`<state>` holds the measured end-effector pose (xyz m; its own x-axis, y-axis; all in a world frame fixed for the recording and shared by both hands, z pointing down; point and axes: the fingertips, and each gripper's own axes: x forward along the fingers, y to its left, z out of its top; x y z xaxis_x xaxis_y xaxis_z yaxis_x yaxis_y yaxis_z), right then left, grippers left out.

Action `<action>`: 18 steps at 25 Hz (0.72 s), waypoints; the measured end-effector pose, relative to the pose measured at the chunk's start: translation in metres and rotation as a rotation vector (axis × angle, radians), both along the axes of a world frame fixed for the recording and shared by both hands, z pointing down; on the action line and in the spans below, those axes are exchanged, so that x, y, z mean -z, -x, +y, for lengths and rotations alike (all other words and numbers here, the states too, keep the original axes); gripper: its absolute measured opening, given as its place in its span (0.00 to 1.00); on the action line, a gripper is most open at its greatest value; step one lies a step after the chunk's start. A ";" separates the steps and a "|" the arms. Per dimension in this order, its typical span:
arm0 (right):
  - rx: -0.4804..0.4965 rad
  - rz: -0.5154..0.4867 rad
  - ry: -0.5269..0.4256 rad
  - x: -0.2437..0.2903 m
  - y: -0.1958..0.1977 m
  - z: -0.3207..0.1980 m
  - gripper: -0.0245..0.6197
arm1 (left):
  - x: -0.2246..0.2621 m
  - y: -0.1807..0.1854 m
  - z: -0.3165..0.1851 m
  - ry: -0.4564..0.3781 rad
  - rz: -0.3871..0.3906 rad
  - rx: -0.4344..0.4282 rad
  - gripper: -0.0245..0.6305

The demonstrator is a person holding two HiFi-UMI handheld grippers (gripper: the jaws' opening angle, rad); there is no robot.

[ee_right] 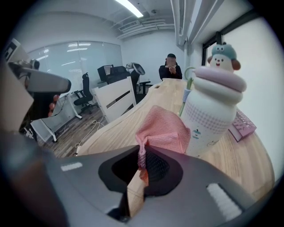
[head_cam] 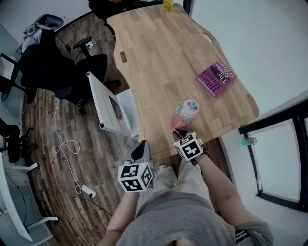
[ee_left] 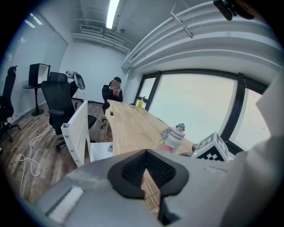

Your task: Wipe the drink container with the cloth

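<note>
The drink container [head_cam: 188, 110] is a white bottle with a pink lid and a small figure on top. It stands upright near the front edge of the wooden table [head_cam: 163, 62]. A pink cloth [head_cam: 176, 125] hangs just in front of the bottle, and my right gripper [head_cam: 182, 136] is shut on it. In the right gripper view the cloth [ee_right: 162, 132] rises from between the jaws, close beside the bottle [ee_right: 212, 113]. My left gripper [head_cam: 140, 147] hovers left of the table edge, shut and holding nothing [ee_left: 145, 170]. Its view shows the bottle [ee_left: 174, 135] farther off.
A purple book [head_cam: 216, 78] lies on the table to the right and a yellow item [head_cam: 168, 5] sits at the far end. A white side panel [head_cam: 102, 102] stands left of the table. Black office chairs [head_cam: 72, 67] and cables are on the floor. A person [ee_right: 170, 66] sits at the far end.
</note>
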<state>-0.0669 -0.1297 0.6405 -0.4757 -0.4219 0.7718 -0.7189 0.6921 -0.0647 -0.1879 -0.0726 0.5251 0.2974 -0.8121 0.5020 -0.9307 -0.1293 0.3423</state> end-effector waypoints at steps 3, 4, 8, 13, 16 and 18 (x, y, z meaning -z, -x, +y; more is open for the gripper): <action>-0.008 -0.025 -0.028 0.019 -0.002 0.009 0.07 | 0.003 -0.003 0.006 -0.008 -0.002 -0.004 0.04; -0.008 -0.036 -0.037 0.026 -0.002 0.012 0.07 | 0.004 -0.004 0.007 -0.011 -0.003 -0.006 0.04; -0.009 -0.088 -0.067 0.051 -0.002 0.024 0.07 | 0.007 -0.007 0.012 -0.019 -0.006 -0.005 0.04; -0.015 -0.160 -0.103 0.083 -0.002 0.038 0.07 | 0.012 -0.008 0.016 -0.034 -0.005 0.003 0.04; -0.011 -0.193 -0.129 0.100 -0.002 0.048 0.07 | 0.015 -0.012 0.018 -0.046 -0.004 0.003 0.04; -0.007 -0.212 -0.144 0.111 -0.001 0.053 0.07 | 0.017 -0.013 0.019 -0.053 -0.002 0.004 0.04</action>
<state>-0.0657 -0.0766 0.5291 -0.6173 -0.5245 0.5864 -0.7047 0.6999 -0.1158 -0.1748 -0.0535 0.5082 0.2927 -0.8388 0.4590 -0.9320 -0.1430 0.3330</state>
